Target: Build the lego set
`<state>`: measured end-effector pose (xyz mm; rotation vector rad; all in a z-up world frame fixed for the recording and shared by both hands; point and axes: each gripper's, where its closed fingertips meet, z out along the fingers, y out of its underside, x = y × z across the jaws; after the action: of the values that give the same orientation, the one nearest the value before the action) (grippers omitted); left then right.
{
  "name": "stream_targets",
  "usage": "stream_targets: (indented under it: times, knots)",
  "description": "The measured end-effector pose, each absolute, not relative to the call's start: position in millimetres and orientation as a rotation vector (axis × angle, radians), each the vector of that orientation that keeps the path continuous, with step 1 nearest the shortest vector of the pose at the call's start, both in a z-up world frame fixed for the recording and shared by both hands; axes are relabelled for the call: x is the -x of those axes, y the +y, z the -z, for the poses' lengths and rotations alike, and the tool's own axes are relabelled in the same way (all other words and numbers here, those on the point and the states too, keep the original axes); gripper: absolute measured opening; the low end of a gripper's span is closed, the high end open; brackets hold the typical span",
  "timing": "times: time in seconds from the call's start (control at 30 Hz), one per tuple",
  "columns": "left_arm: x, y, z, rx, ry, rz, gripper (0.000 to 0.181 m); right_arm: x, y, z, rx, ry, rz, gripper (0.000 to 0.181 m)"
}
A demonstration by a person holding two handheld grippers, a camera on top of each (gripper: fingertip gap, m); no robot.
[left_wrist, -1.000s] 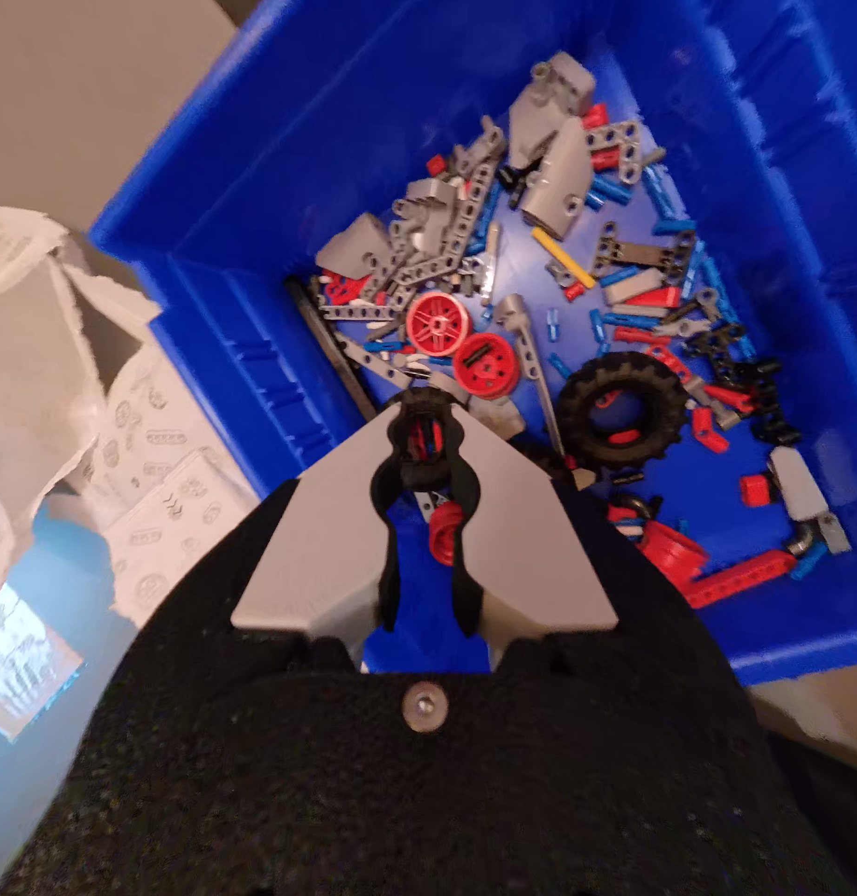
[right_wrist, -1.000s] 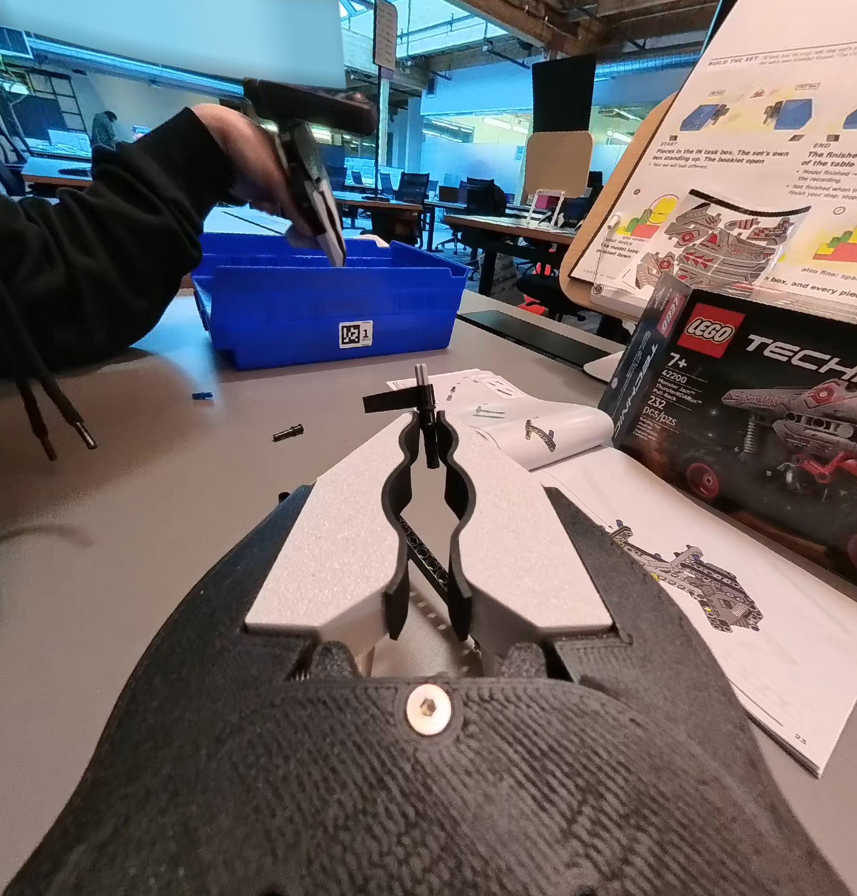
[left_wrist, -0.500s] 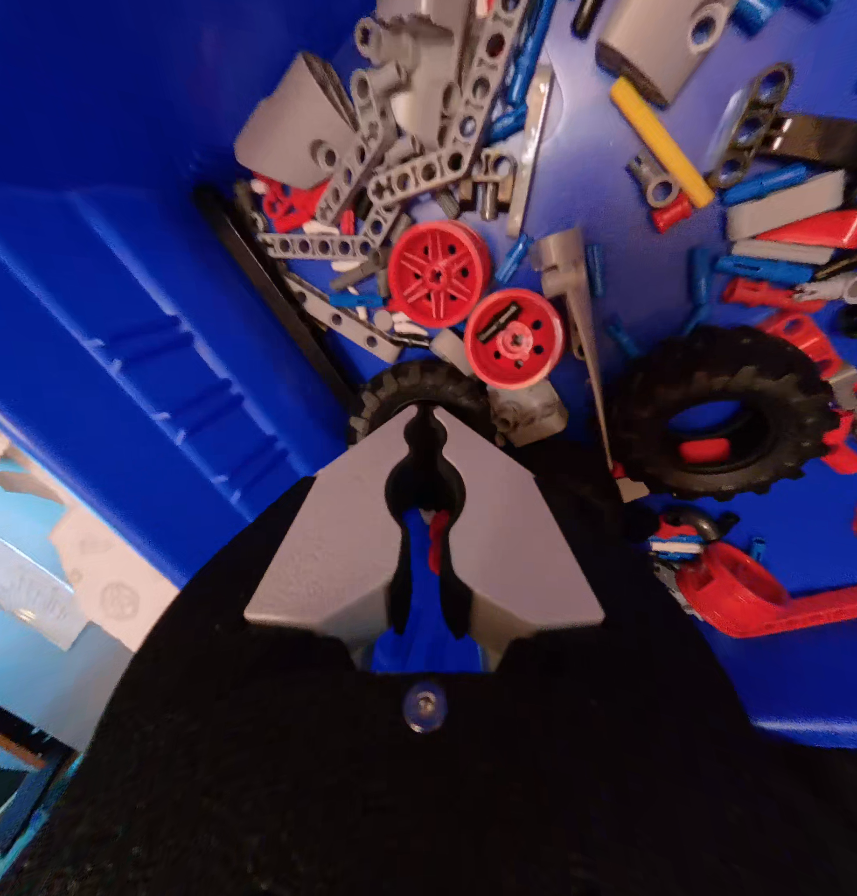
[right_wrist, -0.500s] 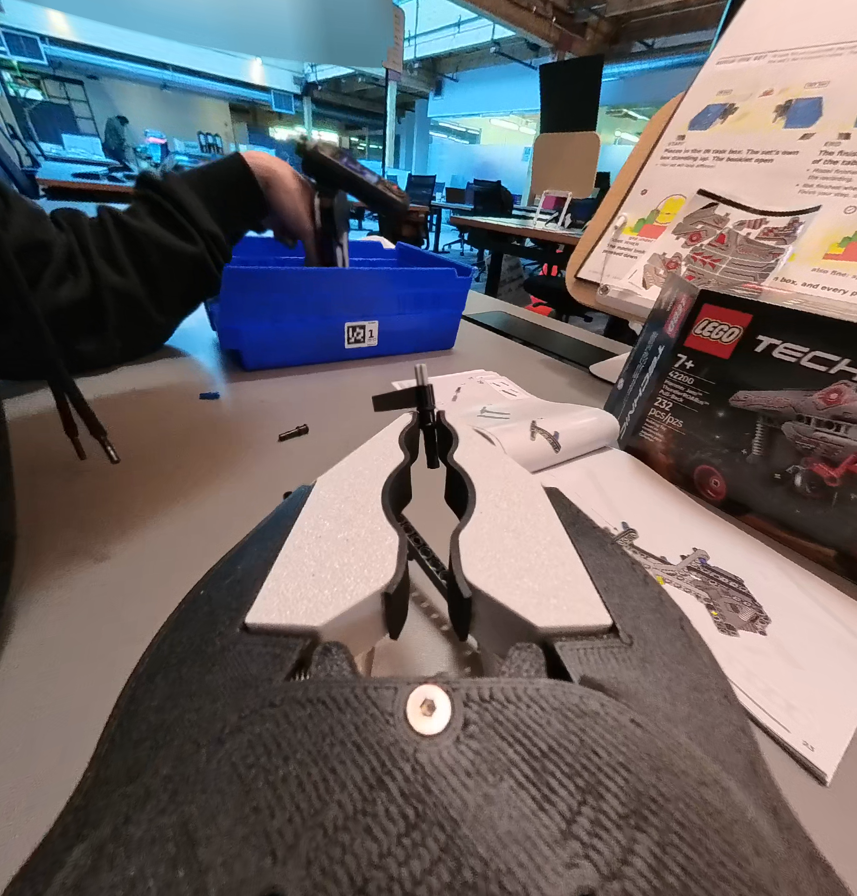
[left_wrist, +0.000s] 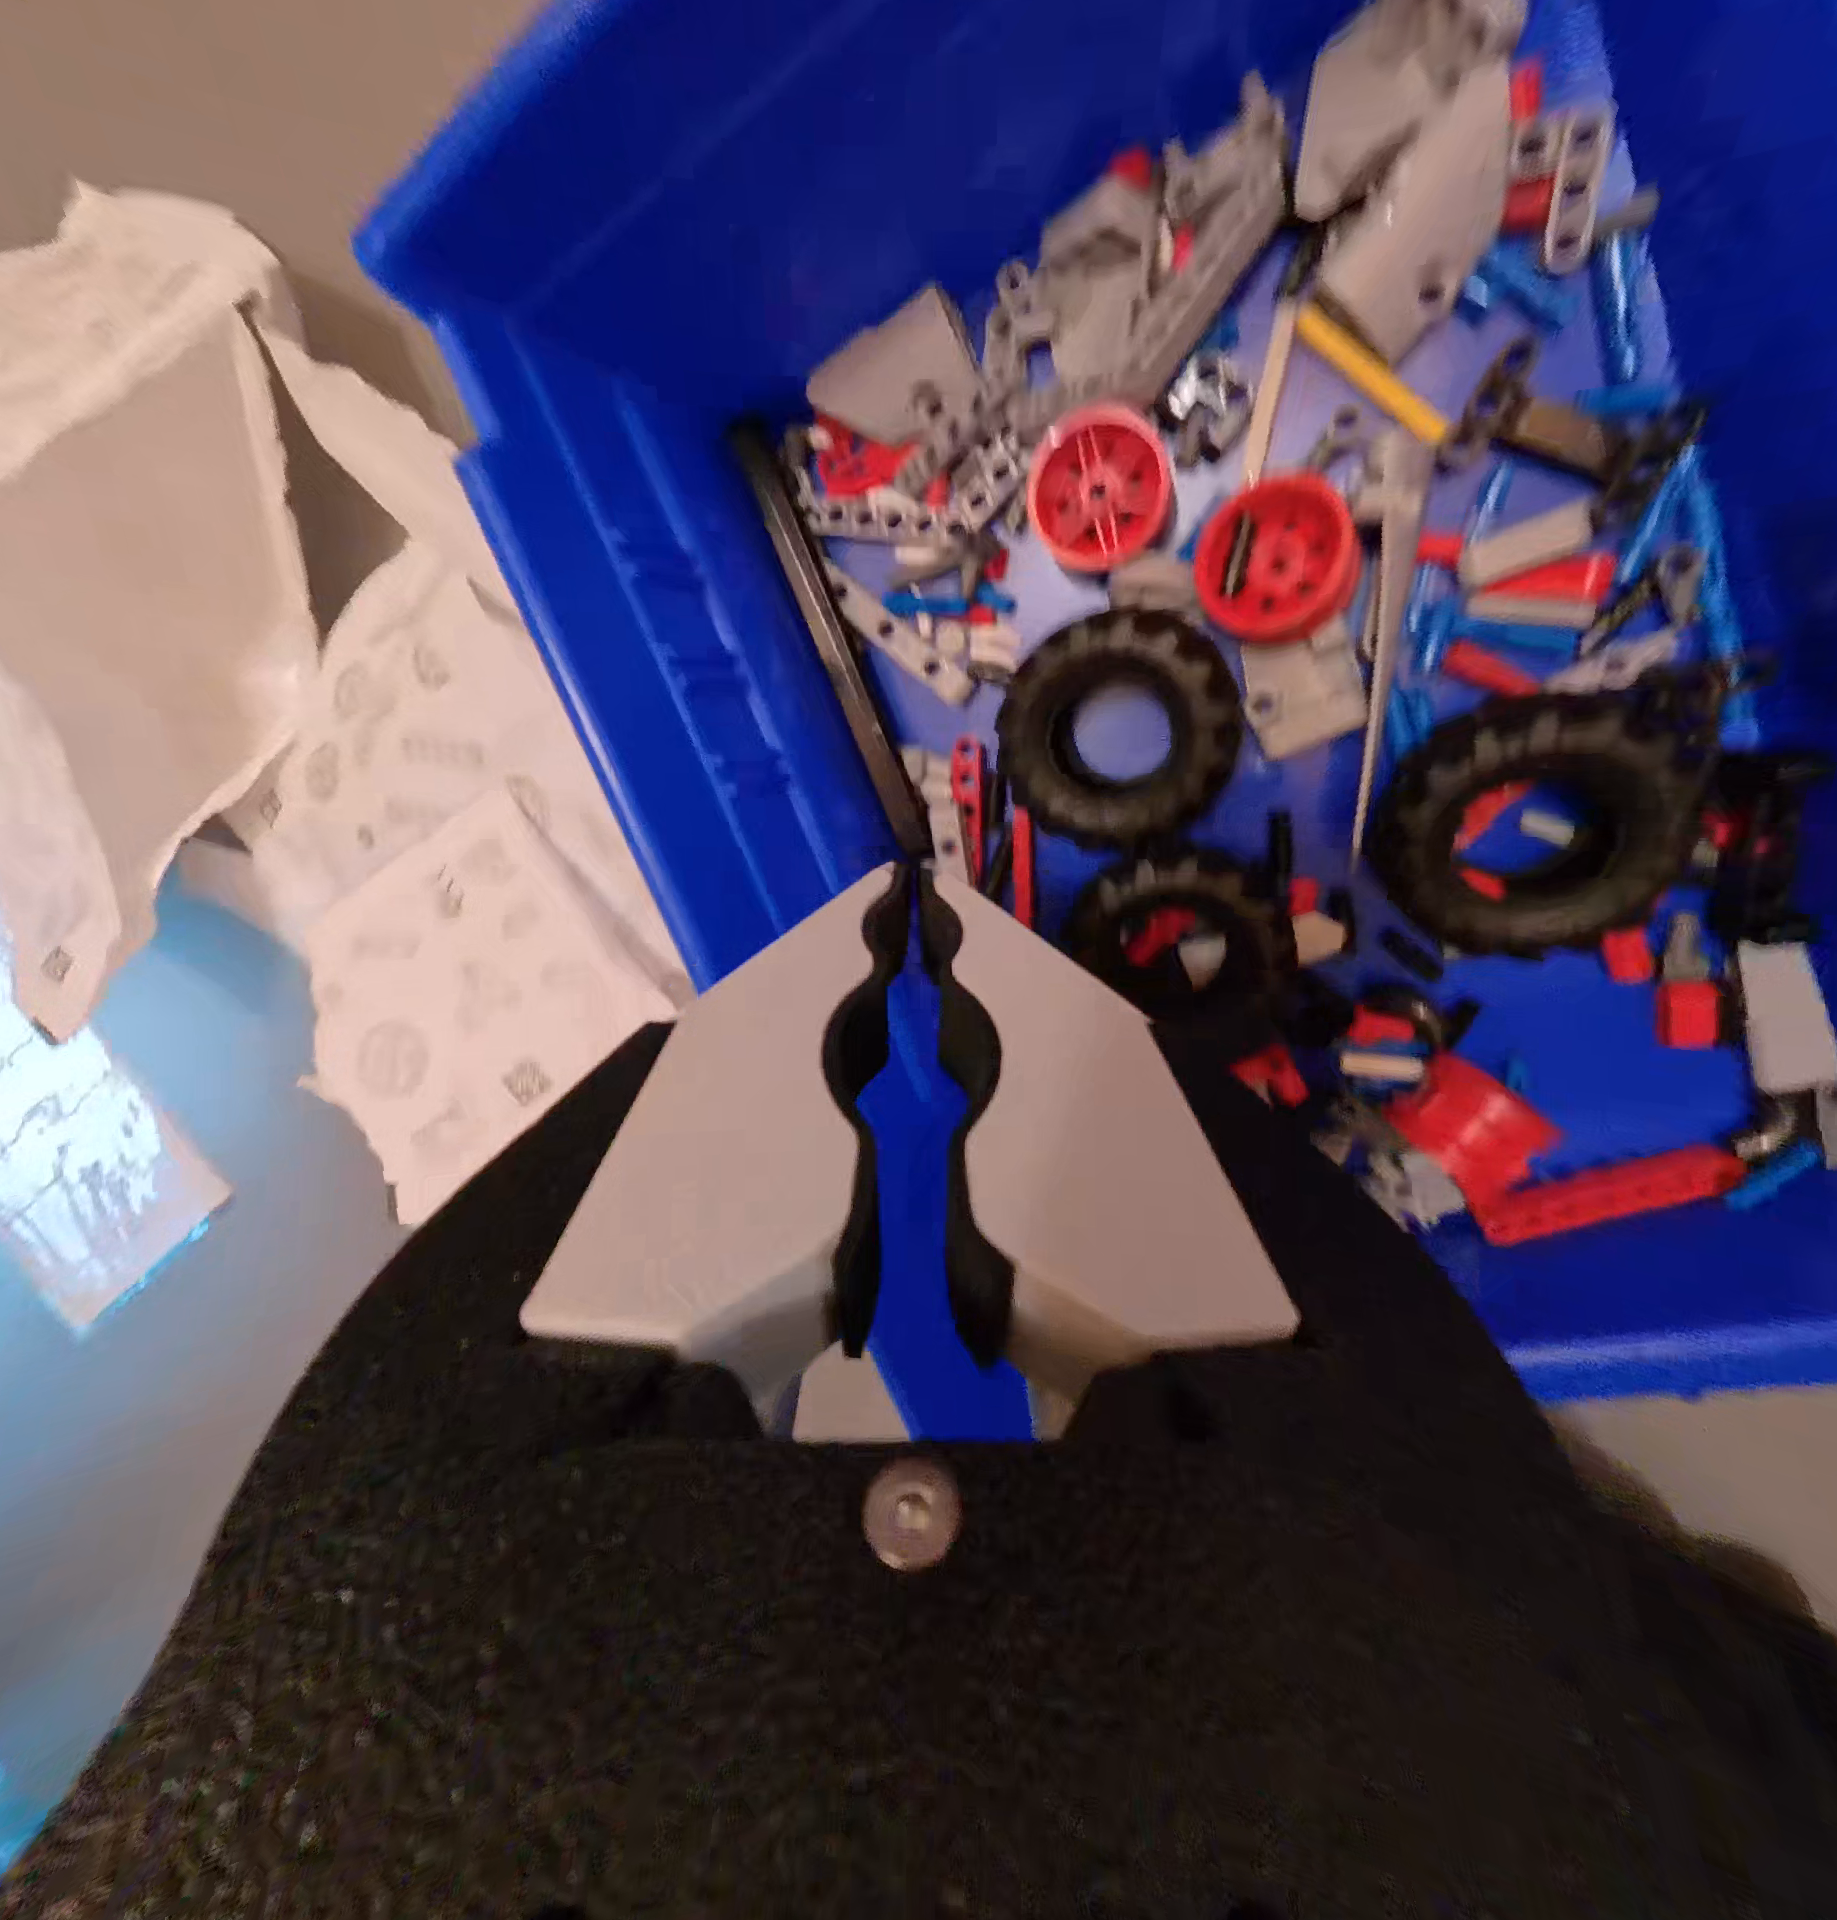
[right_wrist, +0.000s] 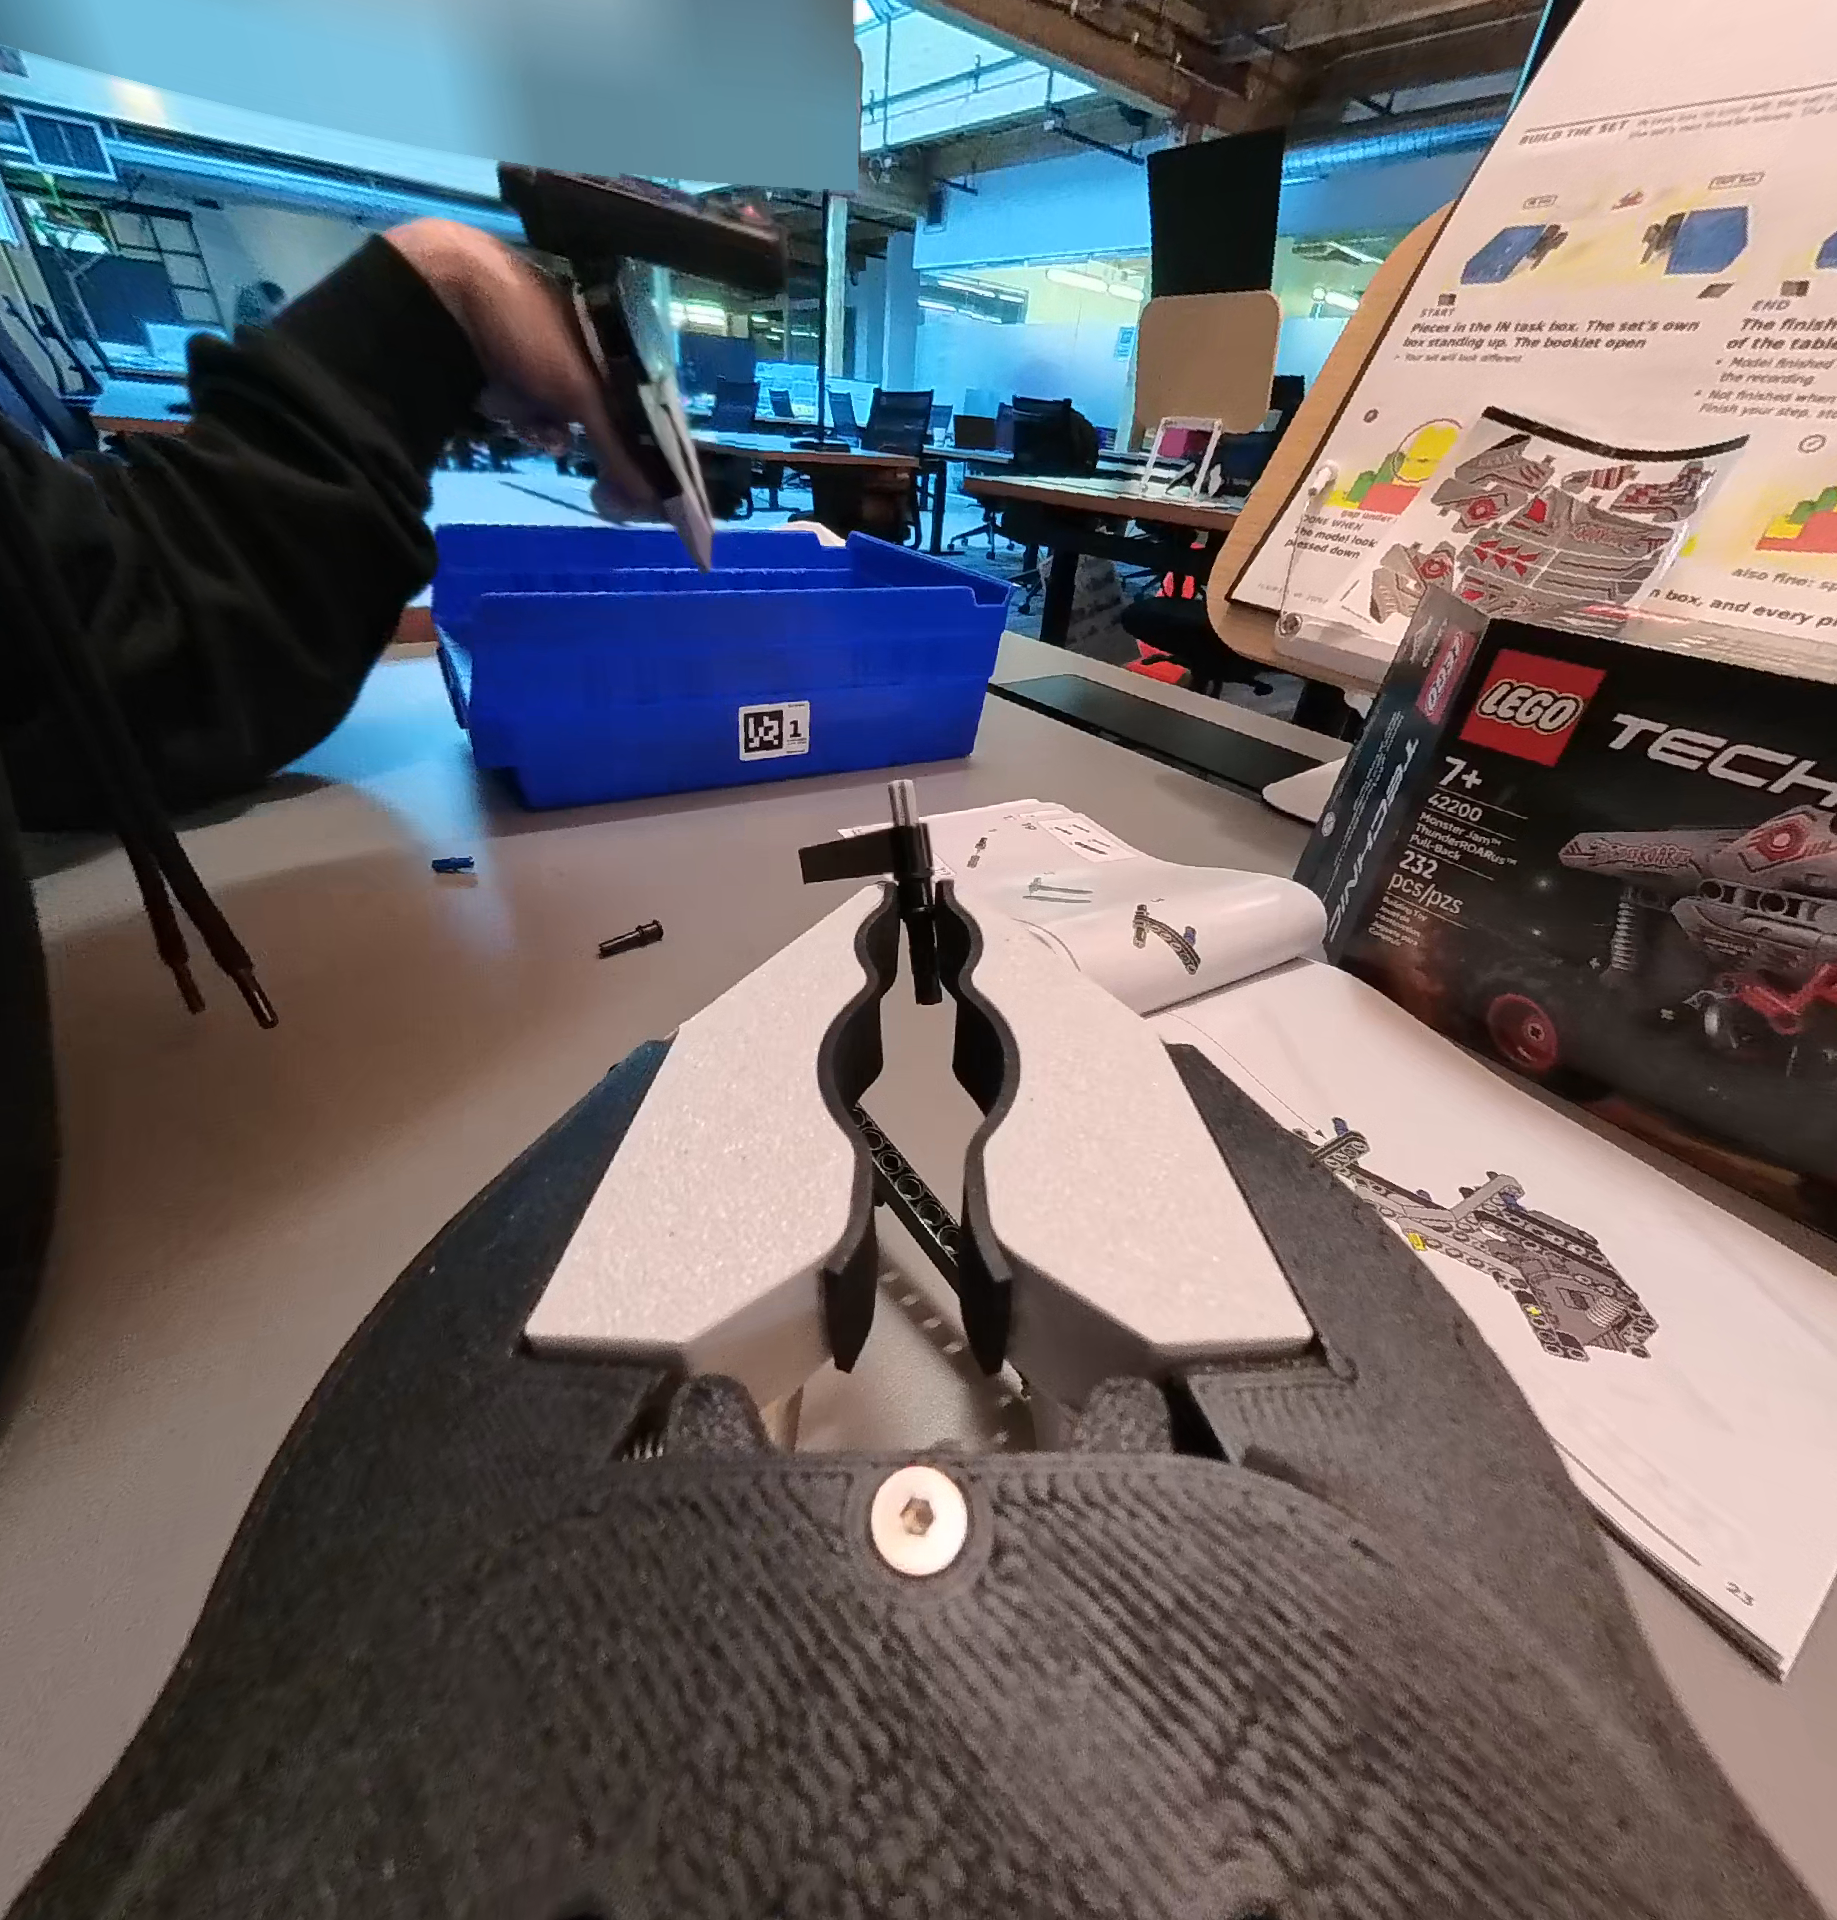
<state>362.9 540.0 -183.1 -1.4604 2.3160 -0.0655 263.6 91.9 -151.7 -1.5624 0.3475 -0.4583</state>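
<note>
A blue bin on the table holds the loose pieces: two red wheel hubs side by side, three black tyres lying flat below them, grey beams and panels heaped toward the far wall, a yellow axle, and red and blue pins scattered across the floor. A small black assembly with a grey axle stands upright, pinched at the tips of the right gripper. A black pin and a blue pin lie apart on the table. The open instruction booklet lies flat beside the upright set box.
</note>
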Motion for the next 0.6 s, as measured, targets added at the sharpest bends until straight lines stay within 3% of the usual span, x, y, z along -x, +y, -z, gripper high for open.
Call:
stream_targets:
  times: [0.03, 0.27, 0.6]
  knots:
    - [-354.1, 539.8, 185.5, 1.456, 2.35, 0.024, 0.0, -263.7, 91.6, 151.6, 1.561, 0.349, 0.458, 0.004]
    - [-322.2, 547.6, 218.4, 1.402, 2.527, -0.389, 0.0, -262.4, 93.7, 153.1, 1.576, 0.336, 0.464, 0.004]
    - [-370.3, 565.8, 238.2, 1.539, 2.262, -0.433, 0.0, -261.8, 93.5, 152.5, 1.572, 0.333, 0.461, 0.004]
